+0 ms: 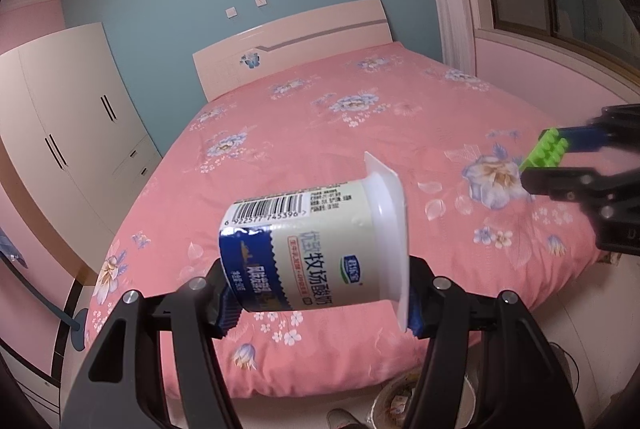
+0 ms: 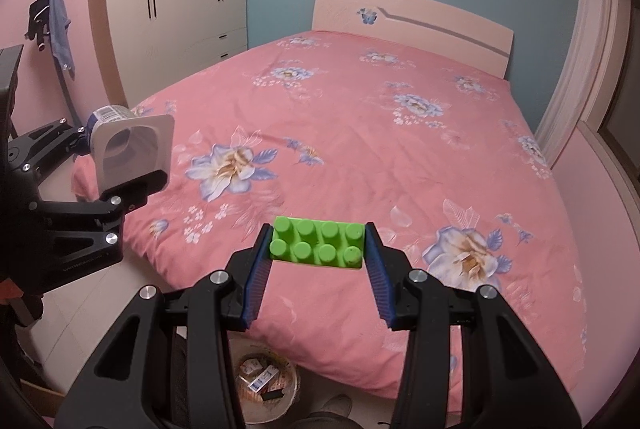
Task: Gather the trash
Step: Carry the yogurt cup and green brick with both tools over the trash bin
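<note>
Pink floral bed [image 2: 360, 133] fills the room. Over its foot edge, left gripper [image 1: 316, 293] clamps a yogurt cup [image 1: 320, 245] sideways, rim right. Right gripper [image 2: 318, 249] pinches a green toy brick [image 2: 318, 243] end to end above the bed. Trash bin [image 2: 268, 385] sits on the floor below the bed's foot.

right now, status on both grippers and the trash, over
Left gripper shut on yogurt cup, held sideways. Right gripper shut on green toy brick. Both over bed edge; bin on floor below, path open.
</note>
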Demonstrator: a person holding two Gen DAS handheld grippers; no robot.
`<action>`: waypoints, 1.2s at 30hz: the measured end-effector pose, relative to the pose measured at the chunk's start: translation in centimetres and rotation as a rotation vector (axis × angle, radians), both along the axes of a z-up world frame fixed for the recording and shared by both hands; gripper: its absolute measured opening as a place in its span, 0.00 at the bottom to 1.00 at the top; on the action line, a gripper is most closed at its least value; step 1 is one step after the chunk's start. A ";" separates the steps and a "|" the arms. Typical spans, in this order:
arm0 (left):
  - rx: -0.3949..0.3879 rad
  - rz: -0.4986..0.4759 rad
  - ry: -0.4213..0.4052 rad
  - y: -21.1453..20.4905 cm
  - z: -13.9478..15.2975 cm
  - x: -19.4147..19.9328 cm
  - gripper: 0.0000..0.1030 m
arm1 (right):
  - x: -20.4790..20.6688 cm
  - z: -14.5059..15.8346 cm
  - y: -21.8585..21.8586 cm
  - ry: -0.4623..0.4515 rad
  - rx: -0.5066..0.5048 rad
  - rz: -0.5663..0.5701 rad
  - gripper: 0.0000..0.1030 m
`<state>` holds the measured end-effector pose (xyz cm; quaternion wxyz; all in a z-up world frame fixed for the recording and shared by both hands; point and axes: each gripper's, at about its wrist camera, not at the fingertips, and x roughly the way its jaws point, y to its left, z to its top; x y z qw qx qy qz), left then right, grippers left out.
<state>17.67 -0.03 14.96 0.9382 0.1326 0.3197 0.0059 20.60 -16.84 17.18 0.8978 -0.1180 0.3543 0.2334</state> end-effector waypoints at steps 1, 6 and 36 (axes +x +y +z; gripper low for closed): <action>0.000 -0.003 0.007 0.0 -0.4 -0.2 0.62 | -0.2 -0.4 0.1 0.007 -0.002 0.004 0.45; 0.005 -0.013 0.044 -0.2 -2.6 -0.7 0.62 | -0.8 -2.5 0.2 0.049 -0.001 0.020 0.45; -0.034 -0.056 0.339 -0.9 -18.7 -2.7 0.62 | -3.2 -20.6 1.1 0.370 -0.069 0.059 0.45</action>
